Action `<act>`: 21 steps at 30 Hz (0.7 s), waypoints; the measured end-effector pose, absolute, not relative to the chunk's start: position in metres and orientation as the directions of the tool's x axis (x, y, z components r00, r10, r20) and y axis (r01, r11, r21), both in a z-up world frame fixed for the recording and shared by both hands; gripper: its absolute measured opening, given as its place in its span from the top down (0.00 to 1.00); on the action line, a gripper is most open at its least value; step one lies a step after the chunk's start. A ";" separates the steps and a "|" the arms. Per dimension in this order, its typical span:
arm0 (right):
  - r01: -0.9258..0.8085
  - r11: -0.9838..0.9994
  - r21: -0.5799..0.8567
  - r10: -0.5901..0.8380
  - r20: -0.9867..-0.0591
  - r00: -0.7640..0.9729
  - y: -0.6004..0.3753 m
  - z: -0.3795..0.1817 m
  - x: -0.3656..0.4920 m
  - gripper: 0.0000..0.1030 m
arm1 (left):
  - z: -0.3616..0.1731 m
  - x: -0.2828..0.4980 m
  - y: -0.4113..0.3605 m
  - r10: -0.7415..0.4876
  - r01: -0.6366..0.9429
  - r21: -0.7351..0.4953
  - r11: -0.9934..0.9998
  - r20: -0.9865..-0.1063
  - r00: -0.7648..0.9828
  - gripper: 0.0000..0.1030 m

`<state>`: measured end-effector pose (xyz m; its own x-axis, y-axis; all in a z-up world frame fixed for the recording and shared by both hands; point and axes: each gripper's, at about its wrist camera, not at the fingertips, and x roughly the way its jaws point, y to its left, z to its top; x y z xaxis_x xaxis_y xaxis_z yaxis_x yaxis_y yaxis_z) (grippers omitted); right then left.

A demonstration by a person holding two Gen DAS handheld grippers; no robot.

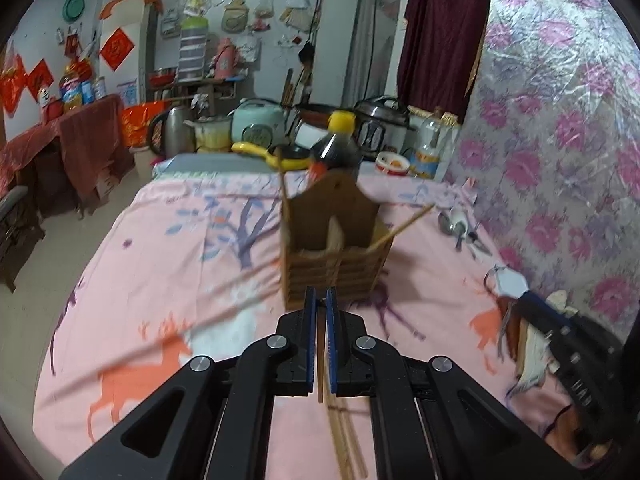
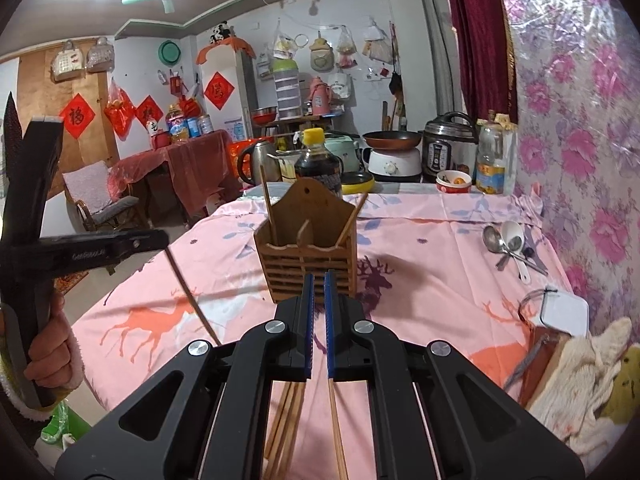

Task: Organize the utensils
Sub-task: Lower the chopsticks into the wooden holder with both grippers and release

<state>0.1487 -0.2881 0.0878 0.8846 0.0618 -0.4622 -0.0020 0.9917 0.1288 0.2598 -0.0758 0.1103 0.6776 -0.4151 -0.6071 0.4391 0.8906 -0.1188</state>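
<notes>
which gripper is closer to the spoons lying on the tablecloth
Right. The spoons lie by the flowered wall, on the right gripper's side; the left gripper is held up over the table's opposite edge.

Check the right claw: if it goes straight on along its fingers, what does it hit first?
Most likely the wooden utensil holder: its slatted front sits right beyond the right claw tips, centred. Depth from the fisheye is uncertain, but nothing shows between them.
</notes>
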 end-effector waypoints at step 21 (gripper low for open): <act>-0.046 0.981 0.189 0.180 -0.792 0.583 -0.274 -0.059 0.032 0.75 | 0.135 0.260 -0.075 -0.472 0.465 -0.163 0.870 -0.547 0.692 0.95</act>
